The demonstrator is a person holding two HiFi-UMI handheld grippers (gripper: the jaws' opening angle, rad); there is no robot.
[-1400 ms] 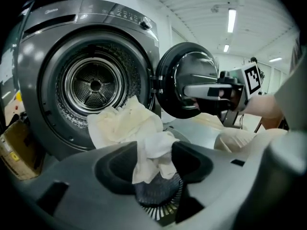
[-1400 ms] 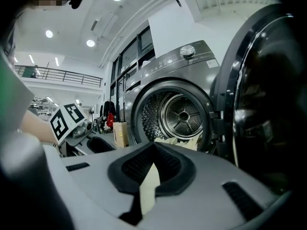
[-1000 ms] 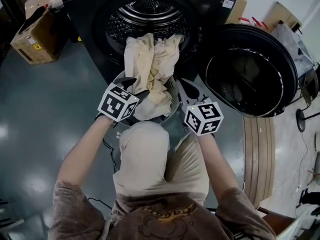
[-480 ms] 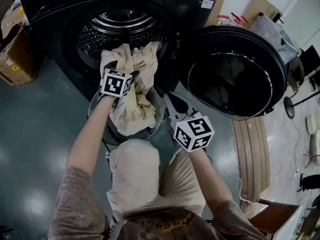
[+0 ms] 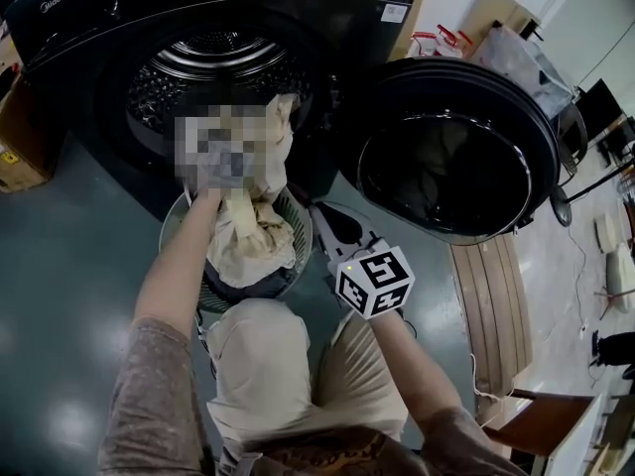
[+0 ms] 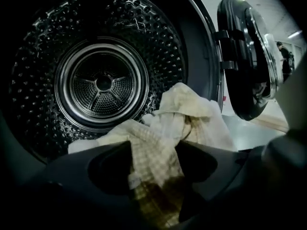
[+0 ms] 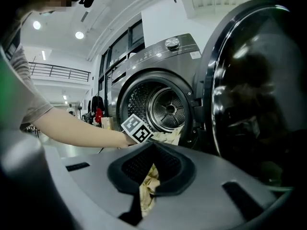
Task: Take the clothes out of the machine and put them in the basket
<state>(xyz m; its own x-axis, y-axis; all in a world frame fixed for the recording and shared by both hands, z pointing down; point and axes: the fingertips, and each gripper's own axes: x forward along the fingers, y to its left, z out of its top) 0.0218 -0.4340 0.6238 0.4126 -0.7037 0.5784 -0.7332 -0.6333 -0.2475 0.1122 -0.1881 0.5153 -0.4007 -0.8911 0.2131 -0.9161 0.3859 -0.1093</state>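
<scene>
A cream checked cloth (image 5: 248, 241) hangs from the machine's drum (image 5: 213, 62) down into the round mesh basket (image 5: 298, 228) on the floor. In the head view a mosaic patch covers my left gripper at the drum's mouth. In the left gripper view my left gripper (image 6: 153, 145) has just been closing, and a fold of the cloth (image 6: 158, 128) fills the gap between its jaws. My right gripper (image 5: 322, 216) hovers by the basket's right rim. Its jaws (image 7: 149, 150) stand nearly together, with a thin strip of cream cloth (image 7: 147, 188) pinched in the slit.
The machine's round door (image 5: 446, 152) stands swung open to the right. A cardboard box (image 5: 10, 152) sits at the far left and a wooden board (image 5: 491, 305) lies on the floor at the right. The person's knees (image 5: 268, 365) are just behind the basket.
My left gripper has moved from the basket's rim up to the cloth at the drum's mouth. The right gripper has stayed beside the basket.
</scene>
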